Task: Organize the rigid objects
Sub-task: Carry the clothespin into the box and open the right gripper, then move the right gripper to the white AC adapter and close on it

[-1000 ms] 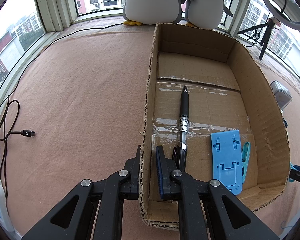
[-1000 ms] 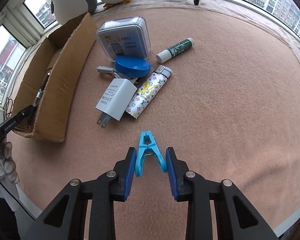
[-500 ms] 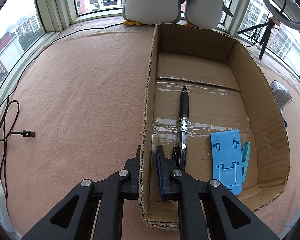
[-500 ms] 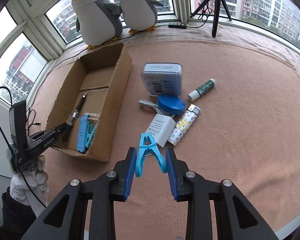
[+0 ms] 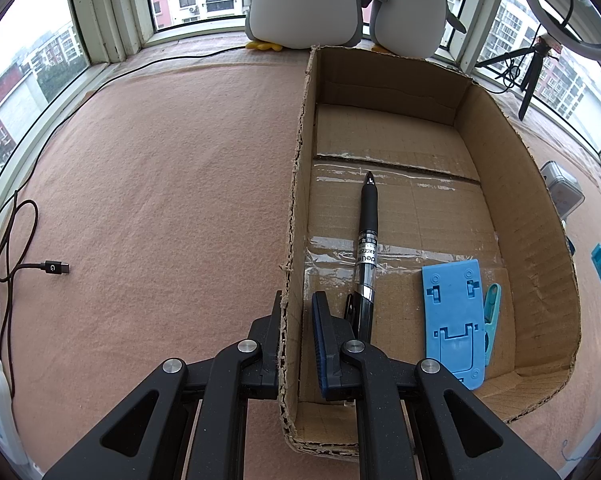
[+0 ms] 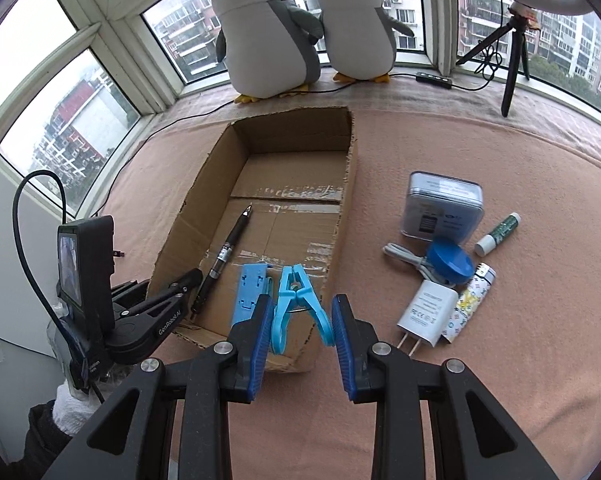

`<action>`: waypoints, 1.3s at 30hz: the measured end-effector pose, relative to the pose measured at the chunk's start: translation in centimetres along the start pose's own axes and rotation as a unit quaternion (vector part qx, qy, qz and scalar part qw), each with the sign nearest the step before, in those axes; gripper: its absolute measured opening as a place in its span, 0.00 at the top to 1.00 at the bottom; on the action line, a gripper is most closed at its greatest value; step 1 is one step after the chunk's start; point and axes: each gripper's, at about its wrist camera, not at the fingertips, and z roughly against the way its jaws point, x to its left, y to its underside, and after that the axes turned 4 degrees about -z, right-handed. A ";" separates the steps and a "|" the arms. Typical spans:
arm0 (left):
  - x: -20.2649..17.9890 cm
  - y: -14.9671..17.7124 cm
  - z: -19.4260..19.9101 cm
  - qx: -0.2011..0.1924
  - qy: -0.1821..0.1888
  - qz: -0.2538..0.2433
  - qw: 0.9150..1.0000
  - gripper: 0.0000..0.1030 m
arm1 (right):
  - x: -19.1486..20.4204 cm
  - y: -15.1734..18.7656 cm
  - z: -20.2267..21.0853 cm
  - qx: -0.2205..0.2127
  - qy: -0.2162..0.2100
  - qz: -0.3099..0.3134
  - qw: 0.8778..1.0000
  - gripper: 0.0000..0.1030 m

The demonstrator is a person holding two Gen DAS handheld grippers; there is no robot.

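Our right gripper [image 6: 300, 324] is clamped on a blue clip [image 6: 296, 300], holding it over the near right corner of the box [image 6: 348, 168]. Our left gripper [image 5: 296, 320] straddles the box's left wall, one finger on each side; whether it pinches the cardboard we cannot tell. Inside the box lie a pen [image 5: 367, 240], a blue stand [image 5: 454, 312] and a second clip [image 5: 490, 320] just beside it. On the cloth right of the box sit a charger [image 6: 426, 312], lighter [image 6: 470, 304], blue lid [image 6: 448, 262], case [image 6: 442, 208] and tube [image 6: 498, 234]
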 end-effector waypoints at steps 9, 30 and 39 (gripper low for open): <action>-0.2 0.0 0.1 0.000 0.000 0.001 1.000 0.90 | 1.7 0.0 -2.8 0.017 0.008 0.015 1.000 0.74; -0.1 0.0 0.0 0.000 0.000 0.001 1.000 0.89 | 2.7 0.5 -3.7 0.022 0.005 0.027 0.999 0.69; -0.1 0.0 0.0 -0.001 0.001 0.002 1.000 0.89 | -0.1 0.5 -0.5 0.003 -0.019 -0.015 1.000 0.63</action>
